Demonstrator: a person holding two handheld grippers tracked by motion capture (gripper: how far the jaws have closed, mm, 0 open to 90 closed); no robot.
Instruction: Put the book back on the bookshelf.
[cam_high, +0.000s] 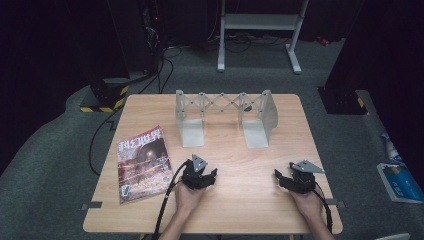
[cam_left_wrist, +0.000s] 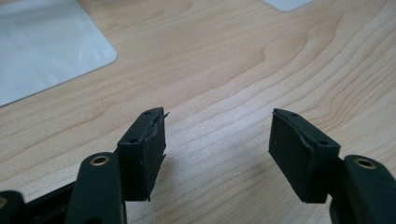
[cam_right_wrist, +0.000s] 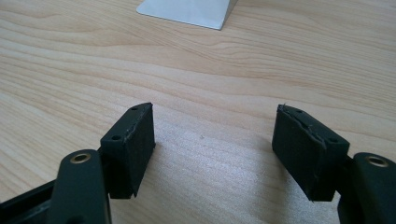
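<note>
Here both tools, left (cam_high: 200, 176) and right (cam_high: 295, 180), rest agape.

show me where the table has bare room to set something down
Bare wood lies between the left gripper and the right gripper, up to the grey metal expandable bookend rack. The right edge of the light wooden table is free too. The left side is crowded by the red-covered magazine.

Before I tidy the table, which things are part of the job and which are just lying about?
Job: magazine; expandable metal bookend rack; left tool and right tool, both open.

Lying about: blue packet on the floor; white stand behind the table.
</note>
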